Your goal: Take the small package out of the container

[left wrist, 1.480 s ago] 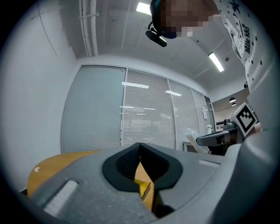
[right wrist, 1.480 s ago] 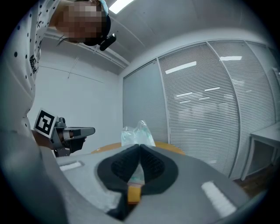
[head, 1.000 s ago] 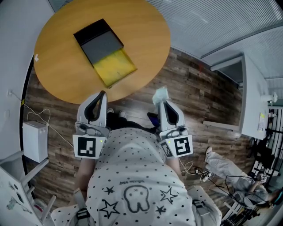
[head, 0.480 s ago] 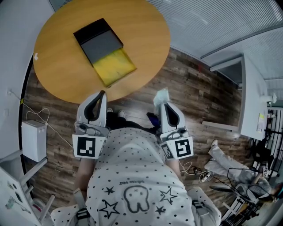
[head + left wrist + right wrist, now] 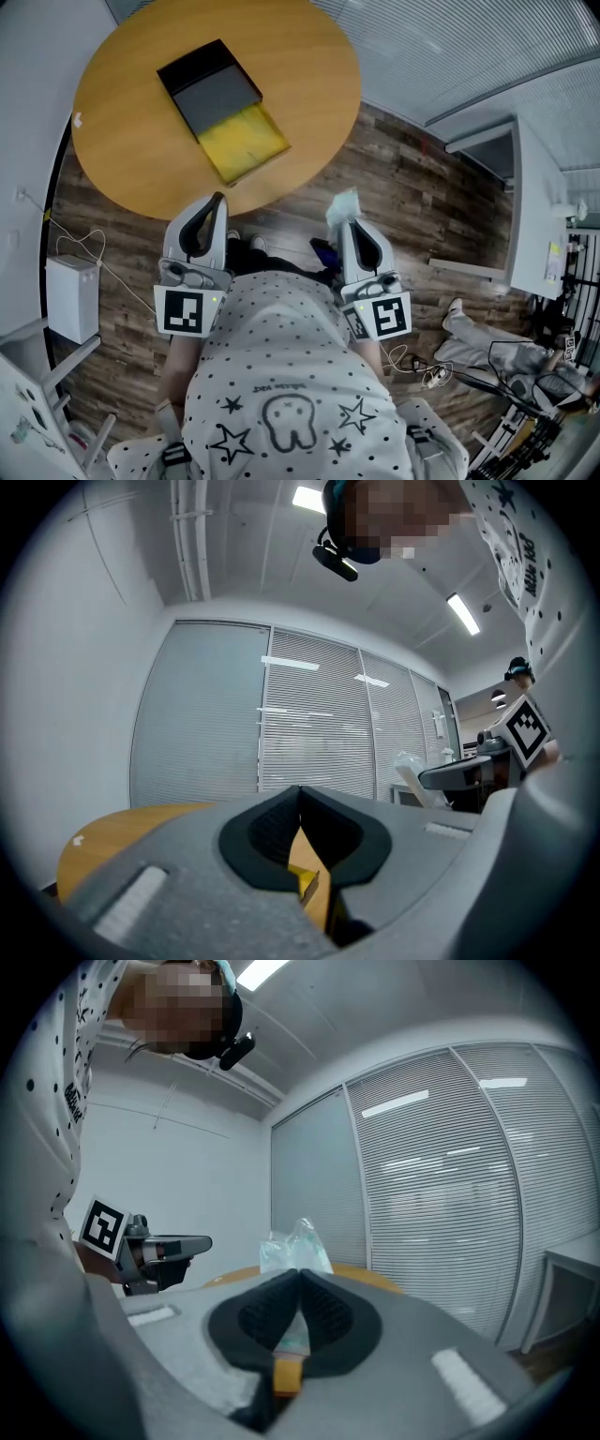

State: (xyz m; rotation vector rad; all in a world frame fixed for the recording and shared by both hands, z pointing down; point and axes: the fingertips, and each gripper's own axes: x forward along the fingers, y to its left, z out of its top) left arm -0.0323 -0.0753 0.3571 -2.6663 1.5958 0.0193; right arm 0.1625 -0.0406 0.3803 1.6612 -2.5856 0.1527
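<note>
The container (image 5: pixel 223 111) is an open box on the round wooden table (image 5: pixel 131 159): black at the far end, yellow inside at the near end. My right gripper (image 5: pixel 347 214) is held off the table's near right edge, over the floor, shut on a small clear plastic package (image 5: pixel 341 202). In the right gripper view the package (image 5: pixel 295 1246) sticks up from between the closed pads. My left gripper (image 5: pixel 217 200) hovers at the table's near edge, shut with nothing in it; in its own view (image 5: pixel 300 794) the pads meet.
Dark wood plank floor (image 5: pixel 422 206) lies to the right of the table. A white box (image 5: pixel 75 300) with cables stands on the floor at the left. A white desk (image 5: pixel 539 216) is at the far right. The person's dotted shirt (image 5: pixel 291 394) fills the bottom.
Both grippers have stayed almost still; the right one with the package has shifted very slightly. A person's legs at the lower right have moved.
</note>
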